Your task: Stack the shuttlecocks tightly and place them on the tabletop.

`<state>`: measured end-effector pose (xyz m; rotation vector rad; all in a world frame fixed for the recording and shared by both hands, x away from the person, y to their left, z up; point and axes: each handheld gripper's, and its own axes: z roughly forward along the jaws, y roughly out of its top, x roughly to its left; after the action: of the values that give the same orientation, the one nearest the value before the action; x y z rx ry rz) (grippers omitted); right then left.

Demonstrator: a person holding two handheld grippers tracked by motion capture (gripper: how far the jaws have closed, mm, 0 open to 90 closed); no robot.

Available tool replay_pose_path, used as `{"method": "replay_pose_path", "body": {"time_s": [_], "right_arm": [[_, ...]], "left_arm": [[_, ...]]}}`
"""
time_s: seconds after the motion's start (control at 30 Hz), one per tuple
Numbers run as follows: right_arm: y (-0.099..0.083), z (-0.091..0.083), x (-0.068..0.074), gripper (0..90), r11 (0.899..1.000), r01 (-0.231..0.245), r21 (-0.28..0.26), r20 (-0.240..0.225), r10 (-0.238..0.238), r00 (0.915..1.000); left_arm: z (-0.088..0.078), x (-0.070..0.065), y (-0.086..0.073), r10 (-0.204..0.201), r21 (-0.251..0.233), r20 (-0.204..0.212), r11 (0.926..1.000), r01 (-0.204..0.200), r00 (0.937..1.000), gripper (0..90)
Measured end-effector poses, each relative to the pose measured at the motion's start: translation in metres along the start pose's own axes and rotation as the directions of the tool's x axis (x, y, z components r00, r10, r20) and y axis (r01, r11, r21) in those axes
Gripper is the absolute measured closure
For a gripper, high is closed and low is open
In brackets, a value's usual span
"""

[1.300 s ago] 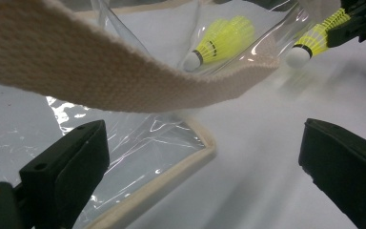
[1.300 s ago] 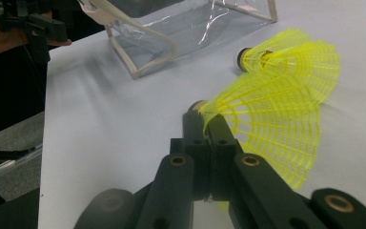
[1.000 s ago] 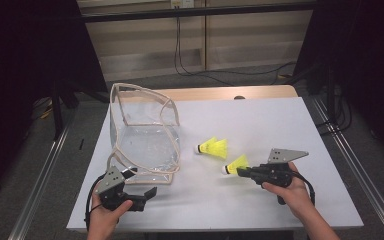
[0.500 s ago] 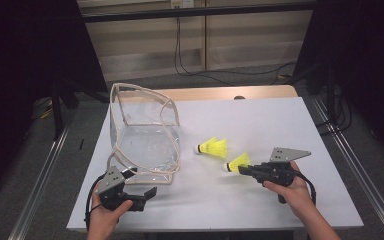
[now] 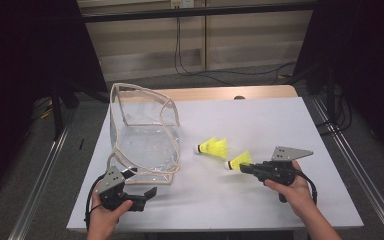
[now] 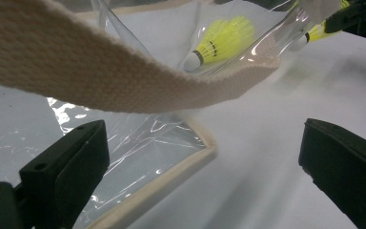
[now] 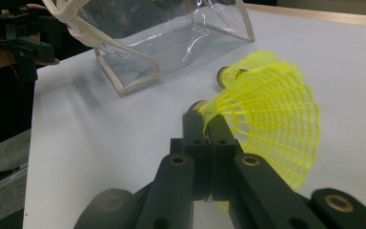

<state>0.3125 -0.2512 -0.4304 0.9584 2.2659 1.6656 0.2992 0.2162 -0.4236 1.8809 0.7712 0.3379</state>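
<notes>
A yellow shuttlecock [image 5: 239, 160] [image 7: 271, 112] is pinched at the edge of its skirt by my right gripper [image 5: 243, 168] [image 7: 205, 114], which is shut on it just above the table at the right. A second yellow shuttlecock [image 5: 214, 147] [image 7: 236, 71] lies on the white table [image 5: 260, 120] close beyond it. A clear plastic bag [image 5: 145, 135] [image 7: 171, 38] with beige trim stands left of centre. My left gripper [image 5: 151, 192] [image 6: 200, 162] sits at the bag's near corner, open, with the beige strap [image 6: 100, 71] hanging across above its jaws.
The table's near edge lies just under both hands. A wooden strip [image 5: 215, 93] runs along the far edge. Metal rails [image 5: 45, 170] flank the table on both sides. Through the clear plastic, the left gripper view shows the lying shuttlecock [image 6: 221, 40].
</notes>
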Motion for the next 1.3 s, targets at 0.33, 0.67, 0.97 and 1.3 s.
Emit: {"method": "replay_pose_path", "body": {"time_s": [0.33, 0.67, 0.97, 1.3], "right_arm": [[0.001, -0.004, -0.003, 89.4, 1.0, -0.003, -0.008, 0.016, 0.003, 0.9999], [0.002, -0.006, -0.006, 89.4, 1.0, 0.001, -0.011, 0.039, 0.0, 0.9992], [0.002, -0.008, -0.01, 89.4, 1.0, -0.007, -0.02, 0.047, 0.008, 0.9989], [0.003, -0.011, -0.014, 89.3, 1.0, -0.008, -0.019, 0.069, 0.01, 0.9975]], "left_arm": [[0.0, 0.0, 0.0, 0.001, -0.001, 0.001, 1.0, -0.001, 1.0, 3.2], [0.0, 0.0, 0.0, 0.002, 0.001, -0.001, 1.0, -0.002, 1.0, 3.1], [0.0, 0.0, 0.0, 0.003, 0.001, -0.001, 1.0, -0.003, 1.0, 3.2], [0.001, 0.0, 0.0, 0.001, -0.004, 0.001, 1.0, -0.001, 1.0, 3.1]]}}
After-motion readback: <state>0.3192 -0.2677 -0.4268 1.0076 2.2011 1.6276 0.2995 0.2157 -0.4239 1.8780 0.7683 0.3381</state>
